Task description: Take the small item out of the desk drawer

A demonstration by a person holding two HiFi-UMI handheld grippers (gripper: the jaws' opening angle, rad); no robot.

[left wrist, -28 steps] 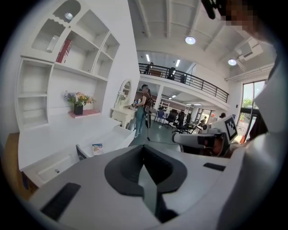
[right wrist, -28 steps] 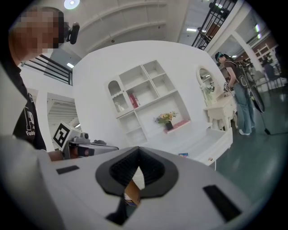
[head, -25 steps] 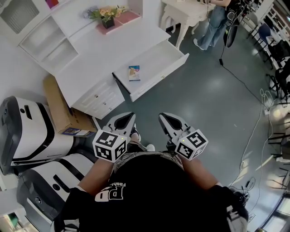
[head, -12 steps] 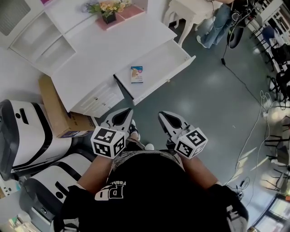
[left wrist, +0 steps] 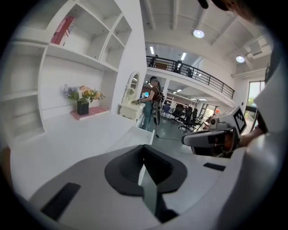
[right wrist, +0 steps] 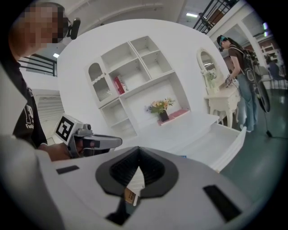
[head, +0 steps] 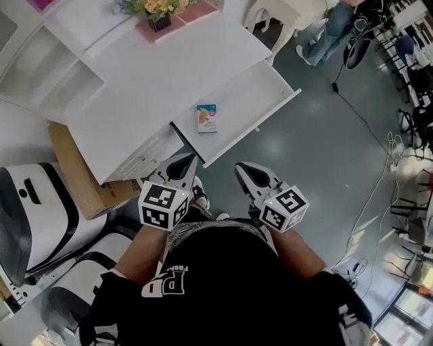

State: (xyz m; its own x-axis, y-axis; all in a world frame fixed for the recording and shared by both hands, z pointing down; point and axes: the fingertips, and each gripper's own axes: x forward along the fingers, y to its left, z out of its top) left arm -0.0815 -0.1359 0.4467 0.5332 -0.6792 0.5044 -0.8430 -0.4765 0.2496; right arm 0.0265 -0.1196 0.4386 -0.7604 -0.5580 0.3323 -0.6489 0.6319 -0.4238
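**A:** Small blue-and-cream printed packet (head: 207, 117): is it out yet?

**B:** No. Take the left tool (head: 183, 164) first: its jaws are pressed together with nothing between them. The right tool (head: 247, 174) looks the same, jaws together and empty. Both hang in front of the person, near the drawer's front edge, touching nothing.

**A:** And the packet itself?

**B:** It lies flat on the floor of the open white drawer (head: 252, 93), at the end nearer the left tool, apart from both tools.

**A:** So what is done?

**B:** The drawer is already pulled out, so I judge the opening step finished. The reach, spreading one tool's jaws, the grip and the lift out all appear to remain.

**A:** Counts?

**B:** Two tools. One open drawer with one packet in it; I see nothing else inside. On the white table (head: 169, 74) stands one dark pot of flowers (head: 158, 19) on one pink mat (head: 196, 11). One brown cardboard box (head: 71, 169) leans beside the table on the floor. One person in jeans (head: 333, 28) stands well away at the far side.
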